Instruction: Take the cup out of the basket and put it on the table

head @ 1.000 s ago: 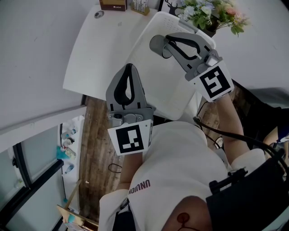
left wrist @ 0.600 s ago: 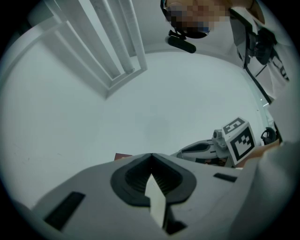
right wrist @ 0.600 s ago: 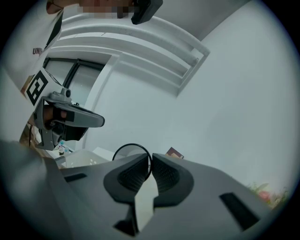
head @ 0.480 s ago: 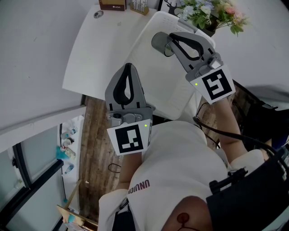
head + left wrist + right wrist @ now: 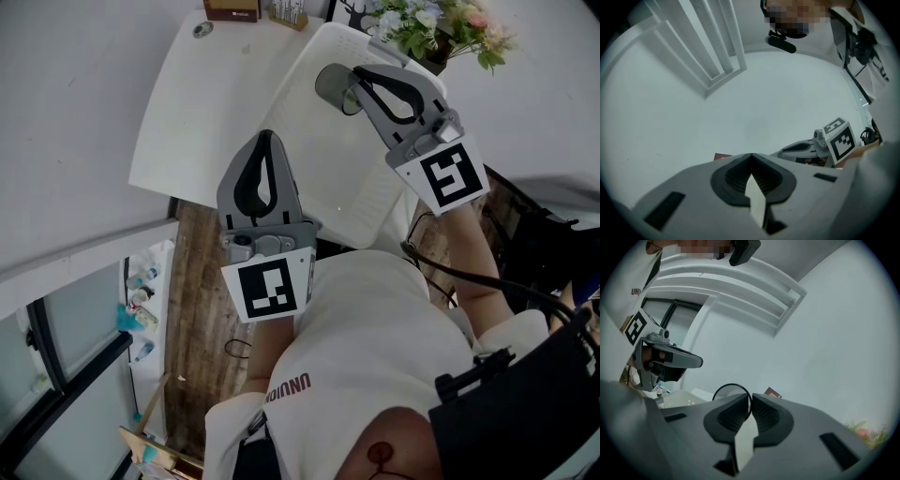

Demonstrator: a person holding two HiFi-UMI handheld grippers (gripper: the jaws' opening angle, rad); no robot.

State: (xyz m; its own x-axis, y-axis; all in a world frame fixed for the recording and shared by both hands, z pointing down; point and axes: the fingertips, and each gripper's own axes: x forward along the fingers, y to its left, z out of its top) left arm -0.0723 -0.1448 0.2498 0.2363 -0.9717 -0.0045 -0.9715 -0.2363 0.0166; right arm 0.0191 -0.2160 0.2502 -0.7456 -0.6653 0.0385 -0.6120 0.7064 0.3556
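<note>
Beyond the basket [image 5: 319,169], a brown box [image 5: 234,9] and a small rack [image 5: 291,13] are cut off by the head view's top edge, and what the rack holds is too small to tell. The flowers [image 5: 441,28] at the basket's far right corner are cropped too. Against the basket's far end, the right claw [image 5: 354,82] covers part of the cup [image 5: 328,89]. In the right gripper view the jaws hide all of the cup except an arc of its rim.

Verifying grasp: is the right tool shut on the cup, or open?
Shut on the cup: in the right gripper view the right tool pinches its thin rim, jaws nearly together.
</note>
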